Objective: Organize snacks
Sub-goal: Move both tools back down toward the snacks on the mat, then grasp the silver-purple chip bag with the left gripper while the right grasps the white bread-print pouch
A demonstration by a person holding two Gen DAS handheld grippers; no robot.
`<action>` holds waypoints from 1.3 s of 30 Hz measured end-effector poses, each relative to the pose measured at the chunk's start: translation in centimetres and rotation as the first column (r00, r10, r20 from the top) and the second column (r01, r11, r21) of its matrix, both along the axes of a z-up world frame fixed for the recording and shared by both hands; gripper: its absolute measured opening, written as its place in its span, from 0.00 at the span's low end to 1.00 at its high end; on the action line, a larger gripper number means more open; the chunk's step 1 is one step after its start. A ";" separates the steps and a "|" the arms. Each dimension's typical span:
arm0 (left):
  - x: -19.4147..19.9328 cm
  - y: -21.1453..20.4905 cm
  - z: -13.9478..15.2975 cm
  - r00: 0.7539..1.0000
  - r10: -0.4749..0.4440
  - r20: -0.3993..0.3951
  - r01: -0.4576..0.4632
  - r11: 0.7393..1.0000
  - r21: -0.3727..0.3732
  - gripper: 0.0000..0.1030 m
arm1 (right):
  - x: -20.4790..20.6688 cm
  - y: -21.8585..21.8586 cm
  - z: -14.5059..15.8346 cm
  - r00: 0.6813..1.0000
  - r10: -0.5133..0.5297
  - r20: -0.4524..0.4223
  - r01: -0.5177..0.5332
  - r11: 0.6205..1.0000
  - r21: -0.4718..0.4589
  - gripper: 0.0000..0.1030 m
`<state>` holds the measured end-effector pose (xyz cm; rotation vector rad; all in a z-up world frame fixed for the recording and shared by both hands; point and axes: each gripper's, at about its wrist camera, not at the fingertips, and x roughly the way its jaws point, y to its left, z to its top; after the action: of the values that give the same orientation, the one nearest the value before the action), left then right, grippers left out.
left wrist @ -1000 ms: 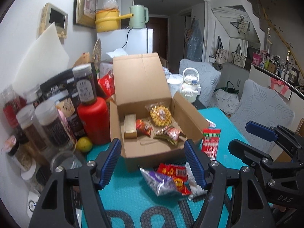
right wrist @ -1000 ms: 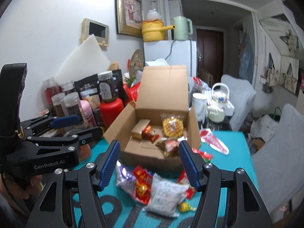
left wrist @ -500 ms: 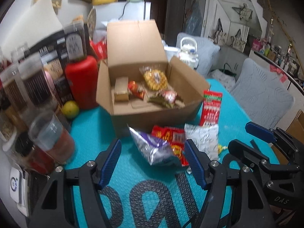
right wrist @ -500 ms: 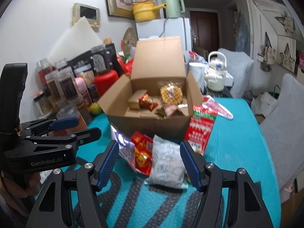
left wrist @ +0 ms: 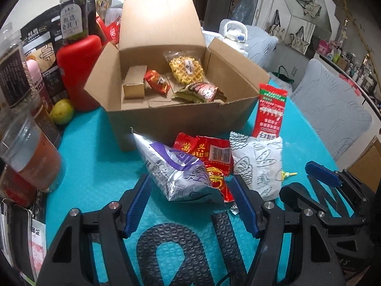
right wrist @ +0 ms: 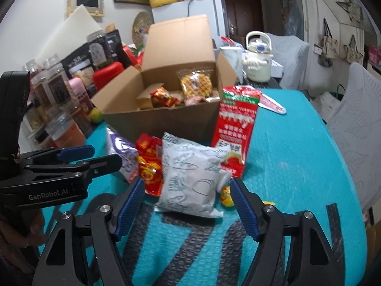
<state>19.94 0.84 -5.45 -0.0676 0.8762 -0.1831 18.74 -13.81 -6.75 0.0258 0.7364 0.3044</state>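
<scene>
Both grippers are angling downward over the teal mat (left wrist: 90,166). The left gripper (left wrist: 190,202) is standing open around the silver-purple packet (left wrist: 176,171) without pressing it. The right gripper (right wrist: 187,203), jaws just widening, is framing the white packet (right wrist: 190,178) before the cardboard box (right wrist: 164,121).

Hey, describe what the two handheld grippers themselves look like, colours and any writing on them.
Both are matte black plastic frames with silver screws. The left gripper and the right gripper each have two fingers faced with ribbed blue pads. Seen from the right wrist, the left one's side reads "GenRobot.AI" in pale letters.
</scene>
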 end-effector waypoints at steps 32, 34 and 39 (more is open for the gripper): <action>3.1 4.1 -2.7 0.996 0.037 -0.086 -0.045 0.995 -0.090 0.66 | 4.1 2.2 -4.2 0.995 0.018 -0.094 -0.021 0.999 -0.033 0.73; 3.9 4.0 -3.1 0.994 0.042 -0.098 -0.050 0.995 -0.086 0.66 | 4.4 2.3 -4.3 0.995 0.022 -0.102 -0.025 0.999 -0.029 0.73; 5.4 4.5 -4.4 0.990 0.049 -0.129 -0.067 0.988 -0.137 0.66 | 4.8 2.5 -4.7 0.995 0.028 -0.098 -0.032 0.999 -0.042 0.73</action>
<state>25.32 5.33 -9.87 -0.2389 0.9850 -0.1879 23.56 -11.29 -11.44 -0.0118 0.8405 0.3173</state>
